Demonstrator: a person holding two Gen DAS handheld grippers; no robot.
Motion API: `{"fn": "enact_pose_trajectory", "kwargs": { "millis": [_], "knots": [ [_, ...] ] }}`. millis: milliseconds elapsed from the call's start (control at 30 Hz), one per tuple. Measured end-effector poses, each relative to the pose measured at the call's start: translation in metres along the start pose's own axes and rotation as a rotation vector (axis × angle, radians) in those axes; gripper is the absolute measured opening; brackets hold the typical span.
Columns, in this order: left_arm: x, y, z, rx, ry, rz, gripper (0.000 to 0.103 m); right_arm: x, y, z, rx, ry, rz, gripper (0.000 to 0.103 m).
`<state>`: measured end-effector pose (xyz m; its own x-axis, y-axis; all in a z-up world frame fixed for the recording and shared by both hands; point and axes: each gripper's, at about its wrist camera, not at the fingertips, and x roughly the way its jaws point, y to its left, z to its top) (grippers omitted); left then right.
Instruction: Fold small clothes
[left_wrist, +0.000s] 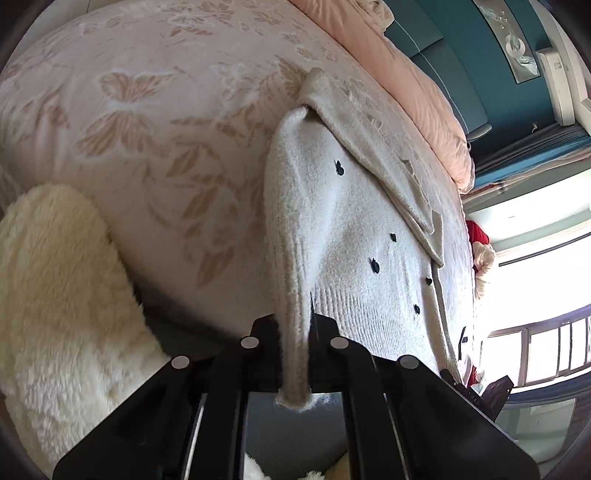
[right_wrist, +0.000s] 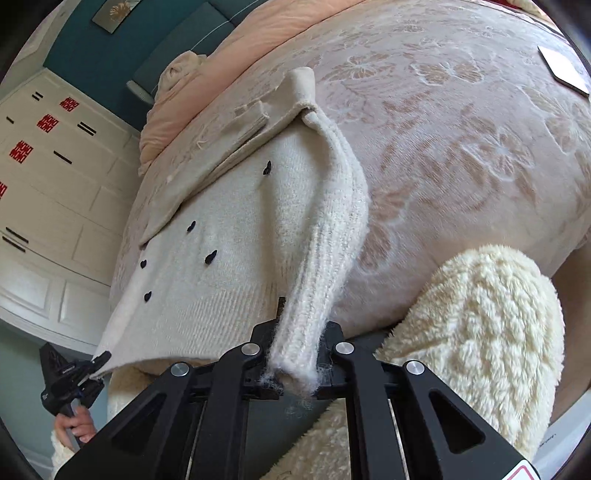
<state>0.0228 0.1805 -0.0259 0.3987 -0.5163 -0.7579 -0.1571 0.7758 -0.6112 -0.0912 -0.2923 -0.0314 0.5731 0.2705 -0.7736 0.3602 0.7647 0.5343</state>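
Near edge, left wrist view: left gripper (left_wrist: 295, 354), jaws clamped on the sweater (left_wrist: 354, 236) hem corner; garment lies on the bed (left_wrist: 147, 110).
Right wrist view: right gripper (right_wrist: 295, 363), jaws clamped on the opposite hem corner.
Technique: likely carry both corners far toward the collar together, keeping the hem taut.

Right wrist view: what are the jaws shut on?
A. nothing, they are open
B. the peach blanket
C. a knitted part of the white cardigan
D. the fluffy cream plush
C. The right gripper is pinching a ribbed knitted strip of the white cardigan, which runs up from the jaws across the bed.
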Motion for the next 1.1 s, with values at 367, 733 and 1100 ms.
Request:
{"fn": "enact_pose_trajectory", "kwargs": {
  "millis": [367, 733, 1100],
  "knots": [
    [-0.032, -0.044, 0.010, 0.069, -0.130, -0.081, 0.006, -0.077, 0.033, 0.021, -0.006, -0.374, 0.241, 0.007],
    [-0.145, -0.078, 0.002, 0.166, -0.238, -0.222, 0.006, -0.187, 0.084, 0.044, -0.250, -0.584, 0.445, 0.006],
    [-0.137, -0.139, 0.067, 0.233, -0.318, -0.255, 0.007, -0.166, 0.080, 0.090, -0.058, -0.564, 0.444, 0.007]
  ]
}}
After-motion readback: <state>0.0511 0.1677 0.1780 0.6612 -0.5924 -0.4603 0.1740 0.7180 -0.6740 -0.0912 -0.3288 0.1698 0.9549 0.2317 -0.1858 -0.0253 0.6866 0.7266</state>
